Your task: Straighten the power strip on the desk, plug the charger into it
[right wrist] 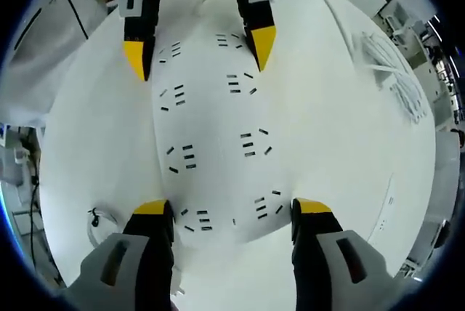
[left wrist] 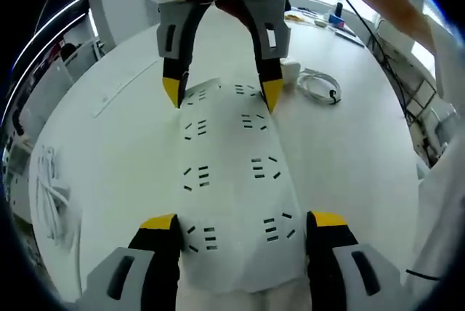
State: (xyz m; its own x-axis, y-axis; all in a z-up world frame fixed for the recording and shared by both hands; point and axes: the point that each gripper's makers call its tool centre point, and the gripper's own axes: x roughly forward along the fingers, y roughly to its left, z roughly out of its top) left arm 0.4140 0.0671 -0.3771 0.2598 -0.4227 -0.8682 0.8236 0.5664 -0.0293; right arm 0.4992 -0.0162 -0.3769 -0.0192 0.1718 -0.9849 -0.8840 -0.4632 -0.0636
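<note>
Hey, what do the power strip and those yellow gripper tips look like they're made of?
Power strip: probably hard white plastic, matte, with clean-cut dark socket slots. Yellow tips of the left hand-held gripper: possibly rubber or soft plastic, dull and glare-free against grey, seemingly rigid plastic jaws.

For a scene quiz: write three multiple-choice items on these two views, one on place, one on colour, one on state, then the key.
1. Where does the coiled white cable lie?
A. on the power strip
B. on the desk beside the power strip
C. between a gripper's jaws

2. What colour are the jaw tips?
A. yellow
B. red
C. blue

3. How do both grippers' jaws stand?
A. shut on a cable
B. shut on nothing
C. open, one at each end of the power strip

Key: B, it rests on the desk right of the power strip; A, yellow tips; C, left gripper and right gripper straddle the strip.
</note>
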